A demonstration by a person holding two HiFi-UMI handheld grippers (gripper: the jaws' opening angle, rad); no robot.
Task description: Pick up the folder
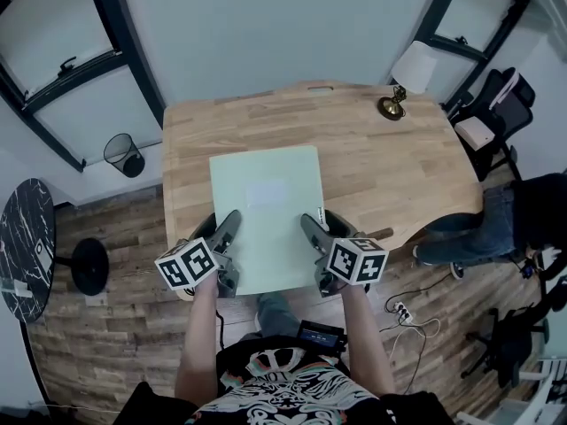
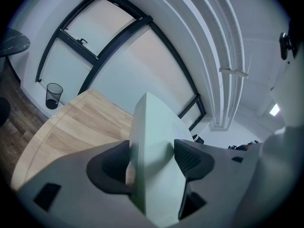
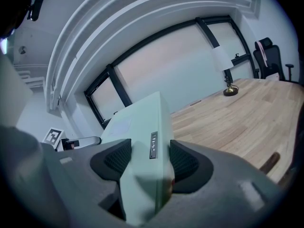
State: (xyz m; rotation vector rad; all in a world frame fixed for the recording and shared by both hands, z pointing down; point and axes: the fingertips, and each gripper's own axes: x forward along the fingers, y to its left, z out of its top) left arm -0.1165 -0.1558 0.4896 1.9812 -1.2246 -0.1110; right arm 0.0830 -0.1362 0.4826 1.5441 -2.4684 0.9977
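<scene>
Hand-held grippers (image 1: 230,230) (image 1: 311,230) clamp folder (image 1: 266,206); wooden table (image 1: 390,171) beneath.

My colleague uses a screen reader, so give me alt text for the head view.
Seen from above, the left gripper and right gripper each clamp a side edge of a pale green folder over a wooden table. A small lamp stands at the table's far right corner.

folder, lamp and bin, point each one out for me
folder (image 1: 266,224), head view, on its pale green cover, below the label.
lamp (image 1: 414,65), head view, on its white shade.
bin (image 1: 129,163), head view, on its dark mesh side.
</scene>
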